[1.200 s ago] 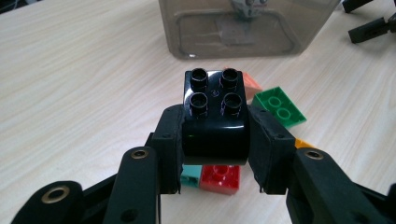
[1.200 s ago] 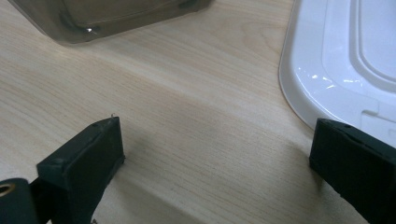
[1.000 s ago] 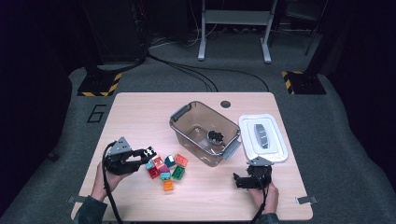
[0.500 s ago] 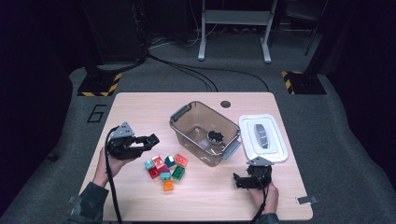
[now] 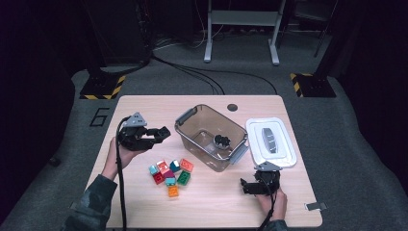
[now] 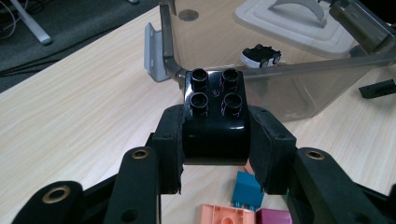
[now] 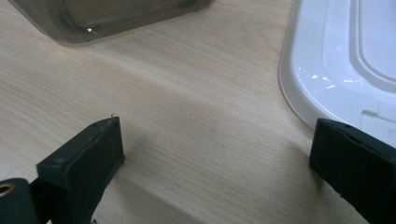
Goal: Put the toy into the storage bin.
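High view: the left gripper (image 5: 161, 135) has lifted off the brick pile (image 5: 169, 173) near the table's (image 5: 144, 108) left edge, toward the clear bin (image 5: 211, 137). Left gripper view: its jaws clamp a black brick (image 6: 215, 114), probably bound for the bin. Right gripper view: the right gripper (image 7: 215, 163) rests wide open beside the white lid (image 7: 345, 60).

Between the left gripper (image 5: 163, 134) and the clear bin (image 5: 185, 126), a bare strip of table (image 5: 144, 108) is left. The bin's near wall and its grey latch (image 6: 154, 51) are met first on that path. The cluster of bricks (image 5: 171, 172) lies below it. The white lid (image 5: 288, 156) is found just beside the right gripper (image 5: 244, 186), with bare wood between its jaws.
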Tool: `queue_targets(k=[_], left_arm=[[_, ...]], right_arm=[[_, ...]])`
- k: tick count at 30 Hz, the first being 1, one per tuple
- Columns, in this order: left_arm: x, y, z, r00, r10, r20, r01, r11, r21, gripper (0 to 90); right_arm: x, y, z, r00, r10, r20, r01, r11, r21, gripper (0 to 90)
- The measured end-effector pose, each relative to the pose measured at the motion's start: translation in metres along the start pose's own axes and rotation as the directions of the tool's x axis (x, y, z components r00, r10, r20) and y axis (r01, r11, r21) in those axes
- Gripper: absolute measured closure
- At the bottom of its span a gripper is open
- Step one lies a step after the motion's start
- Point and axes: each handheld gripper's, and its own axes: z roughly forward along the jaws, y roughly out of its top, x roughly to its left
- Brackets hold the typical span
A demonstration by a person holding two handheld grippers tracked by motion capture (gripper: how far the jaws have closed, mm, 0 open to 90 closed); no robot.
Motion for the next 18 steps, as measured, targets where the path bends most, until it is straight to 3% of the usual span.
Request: queue_targets(k=[18], left_arm=[[-0.002, 0.05, 0.038, 0.9992, 0.027, 0.03, -0.029, 0.9985, 0.047, 58.8]], right_arm=[[0.0, 0.0, 0.0, 1.0, 0.0, 0.0, 0.0, 1.0, 0.0, 2.0]])
